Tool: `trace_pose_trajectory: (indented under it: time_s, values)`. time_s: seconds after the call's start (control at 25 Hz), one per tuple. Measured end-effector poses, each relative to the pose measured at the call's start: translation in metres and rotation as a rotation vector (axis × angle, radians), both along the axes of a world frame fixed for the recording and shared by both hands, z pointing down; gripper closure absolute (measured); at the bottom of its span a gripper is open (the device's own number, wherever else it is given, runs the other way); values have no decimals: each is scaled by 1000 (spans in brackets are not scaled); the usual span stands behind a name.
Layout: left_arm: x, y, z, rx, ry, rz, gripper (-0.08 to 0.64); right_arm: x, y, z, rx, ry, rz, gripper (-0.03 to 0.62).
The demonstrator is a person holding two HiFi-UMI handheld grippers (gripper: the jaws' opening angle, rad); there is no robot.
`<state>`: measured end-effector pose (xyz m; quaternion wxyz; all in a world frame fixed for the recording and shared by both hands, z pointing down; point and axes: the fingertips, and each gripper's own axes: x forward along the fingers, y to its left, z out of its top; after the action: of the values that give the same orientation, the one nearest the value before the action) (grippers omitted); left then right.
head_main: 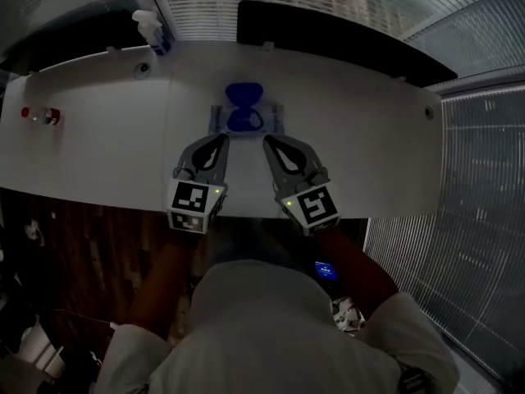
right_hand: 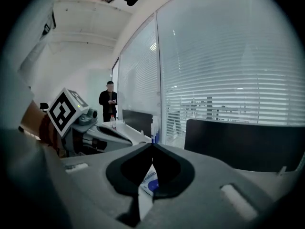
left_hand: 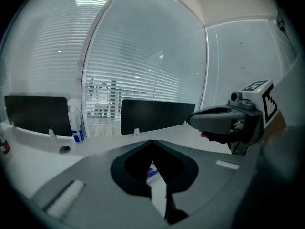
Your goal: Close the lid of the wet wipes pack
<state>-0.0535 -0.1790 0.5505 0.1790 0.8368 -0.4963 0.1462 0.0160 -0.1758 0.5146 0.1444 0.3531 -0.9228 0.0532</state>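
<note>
From the head view we saw the whole wet wipes pack (head_main: 246,120) lying on the white table (head_main: 107,146), just beyond the tips of the left gripper (head_main: 224,138) and the right gripper (head_main: 267,140), roughly centred between them. The pack's long axis ran left to right, along the table's near edge. Its blue lid (head_main: 244,94) was flipped open on the far side, pointing away from us toward the black divider (head_main: 328,31).

The two gripper views gave us only a sliver of that pack: a scrap of blue and white showing through the gap behind each pair of jaws, too little to judge the lid. They told us what the head view could not settle. In each, the jaw tips met with nothing between them, so both grippers were closed and empty.

The right gripper view alone showed a person (right_hand: 110,104) standing far down the room beside the glass wall. The head view alone showed a small red-capped bottle (head_main: 41,115) well off to the left, and a spray bottle (head_main: 150,29) stood at the table's far edge.
</note>
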Motion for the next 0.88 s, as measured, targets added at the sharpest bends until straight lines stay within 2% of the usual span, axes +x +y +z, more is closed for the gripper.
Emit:
trace_pose_trajectory:
  time_s: [0.16,0.4,0.52,0.88]
  values:
    - [0,-10,38,-73,-10,-15,557,2,-17,39,-53,49,-9,591]
    - [-4,-31,79,-121,-41,-20,557,0,-49,87,-88,143,-20,589]
    - [-6,-37,99,-160,-53,-24,557,1,-63,109,-132,163,-19,565]
    - [-14,-50,161,-286,-88,-22,557,-1,-112,169,-215,262,-50,557]
